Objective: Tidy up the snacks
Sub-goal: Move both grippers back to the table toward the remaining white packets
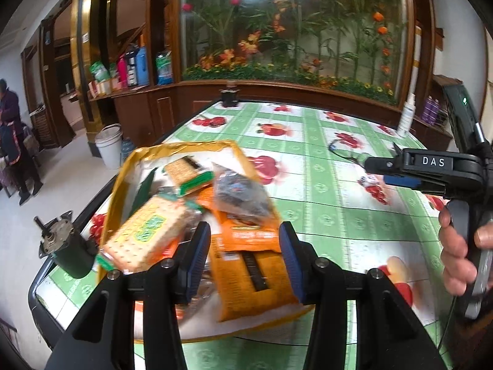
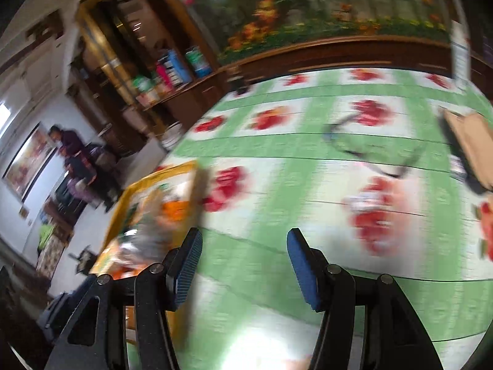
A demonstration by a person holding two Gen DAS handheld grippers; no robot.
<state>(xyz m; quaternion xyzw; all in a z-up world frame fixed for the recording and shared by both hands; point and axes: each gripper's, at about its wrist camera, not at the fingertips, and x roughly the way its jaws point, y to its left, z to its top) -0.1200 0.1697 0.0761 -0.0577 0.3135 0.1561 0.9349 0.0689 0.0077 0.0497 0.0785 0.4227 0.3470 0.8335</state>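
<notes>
Snacks sit heaped in a yellow-rimmed tray at the near left corner of the desk, apparently gathered there so they stay in one place. On top: a pack of crackers with green label, lying tilted at the left; an orange packet flat at the front; a clear bag of dark snacks resting on the orange one; another cracker pack toward the back. Pile is loose and overlapping, not lined up, so sorting looks unfinished.

Left gripper hangs just above the orange packet, jaws spread, nothing between them; likely lined up to pick it. Right gripper is also spread and empty, over bare green-and-fruit tablecloth, tray at its left; that view is heavily blurred. A small wrapped snack lies apart on the cloth near the right gripper, probably the stray to collect. White bottle stands at the far desk edge.
</notes>
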